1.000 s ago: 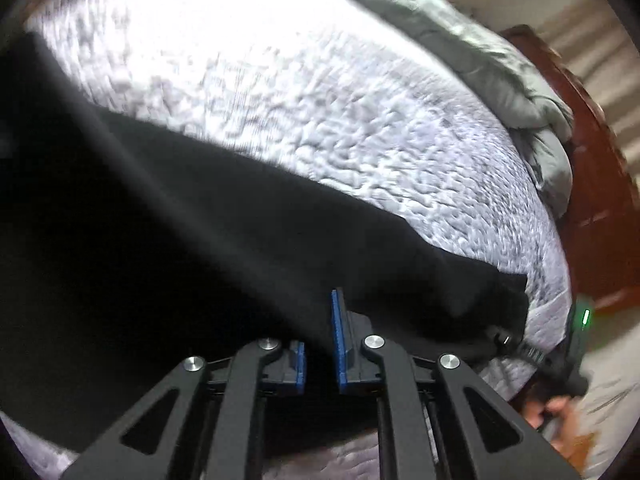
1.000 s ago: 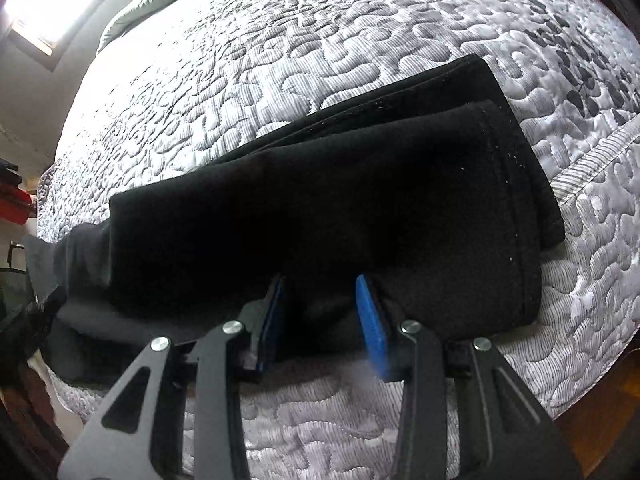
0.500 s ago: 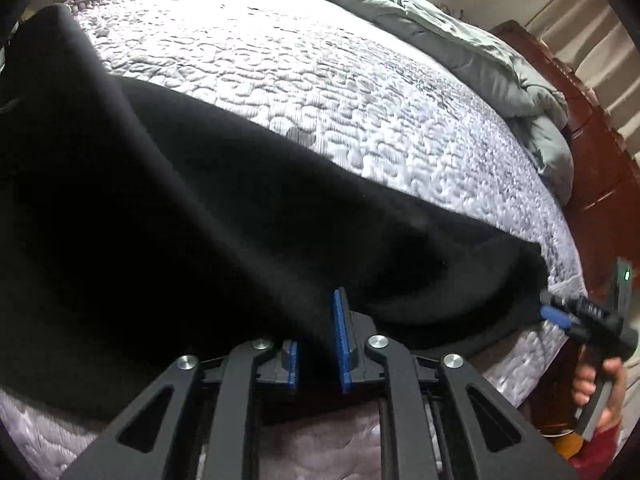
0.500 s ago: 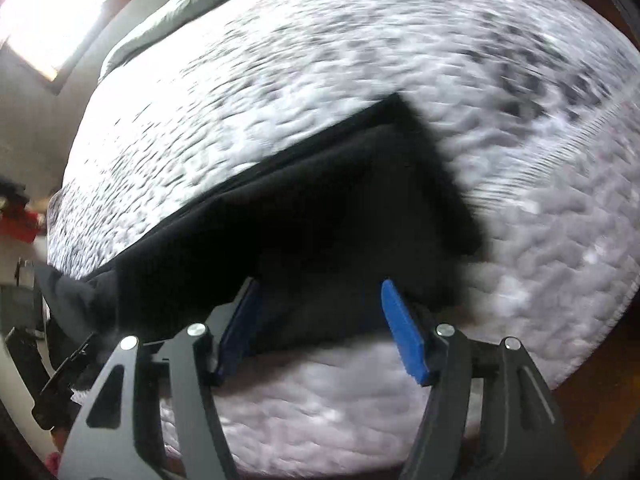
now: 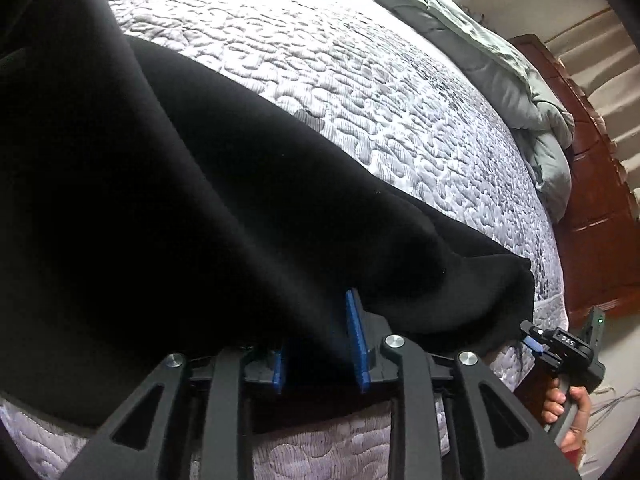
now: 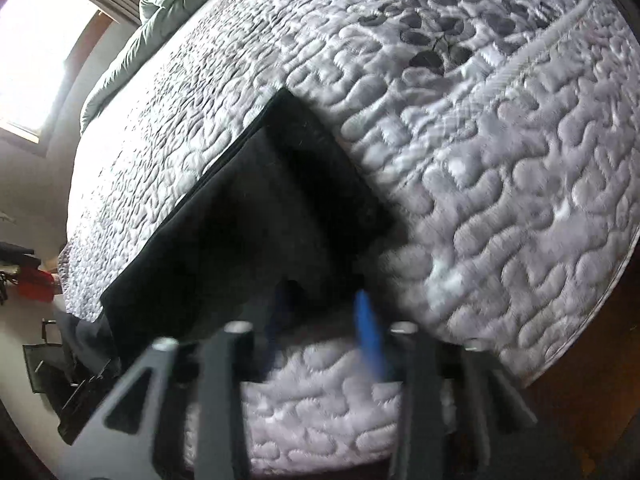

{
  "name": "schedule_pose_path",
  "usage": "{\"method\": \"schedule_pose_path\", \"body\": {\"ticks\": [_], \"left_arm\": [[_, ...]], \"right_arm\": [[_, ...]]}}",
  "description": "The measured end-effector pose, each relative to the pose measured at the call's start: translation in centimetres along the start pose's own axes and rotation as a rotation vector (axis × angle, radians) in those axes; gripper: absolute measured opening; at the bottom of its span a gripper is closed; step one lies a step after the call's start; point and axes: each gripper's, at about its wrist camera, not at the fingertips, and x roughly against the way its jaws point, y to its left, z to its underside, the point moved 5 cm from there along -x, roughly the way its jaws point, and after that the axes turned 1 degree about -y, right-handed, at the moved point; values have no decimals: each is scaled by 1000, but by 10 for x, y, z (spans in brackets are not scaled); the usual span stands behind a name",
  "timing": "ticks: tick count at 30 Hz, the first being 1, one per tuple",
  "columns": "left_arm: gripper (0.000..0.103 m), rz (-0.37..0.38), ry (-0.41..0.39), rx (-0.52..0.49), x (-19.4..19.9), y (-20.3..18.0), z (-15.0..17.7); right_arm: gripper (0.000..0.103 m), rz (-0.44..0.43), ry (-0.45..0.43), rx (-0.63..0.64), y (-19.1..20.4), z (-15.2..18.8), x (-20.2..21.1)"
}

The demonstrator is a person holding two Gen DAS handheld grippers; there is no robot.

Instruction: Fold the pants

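the black pants (image 5: 240, 216) lie along the bed (image 5: 360, 92) edge. left hand-held gripper (image 5: 320, 344) jaws opening around a fabric fold; right hand-held gripper (image 6: 320, 320), at the 3 o'clock hem, is closing, cloth apparently between its jaws, likely to carry that end over.

Bare quilt (image 6: 500, 200) beyond pants (image 6: 256, 216)
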Motion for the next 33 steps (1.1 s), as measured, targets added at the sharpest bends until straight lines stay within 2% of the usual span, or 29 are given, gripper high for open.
{"method": "schedule_pose_path", "body": {"ticks": [1,3,8,10,13,16,17,18,20,21,24,27,28,29,31,33], "left_arm": [[25,4,1,1,0,0,0],[25,9,-4,-3,1,0,-1],[24,7,-73,-45,5,-11,3],[24,6,-82,-75,2,-18,9],[24,-10,-72,-81,-8,-20,13],[24,-15,-71,-92,-10,-21,11],[24,-16,-67,-96,-9,-21,11],[24,-20,-63,-100,-10,-21,10],[24,-30,-57,-114,-10,-23,10],[24,-35,-56,-117,-13,-28,8],[24,-41,-56,-121,-14,-30,8],[24,-42,-56,-128,-14,-27,10],[24,-42,-55,-129,-14,-27,10],[24,-41,-54,-128,-14,-27,10],[24,-40,-50,-127,-16,-31,8],[25,-34,-40,-125,-15,-30,7]], "right_arm": [[16,-15,-2,0,2,0,3],[15,-38,-27,28,10,-4,11],[14,11,-176,189,42,-24,47],[14,69,-168,185,37,-29,39],[13,122,-56,99,8,-26,5],[19,155,-31,112,2,-19,-6],[27,172,-34,120,4,-18,-2],[32,206,-42,129,6,-17,4],[33,307,-103,172,18,-18,20],[33,321,-133,213,33,-17,30],[33,247,-133,317,76,-4,34],[34,76,-21,451,143,29,8],[31,4,46,485,166,46,-6],[31,-32,94,505,182,58,-16],[31,-53,169,542,207,81,-41],[32,-24,238,546,213,94,-67]]}}
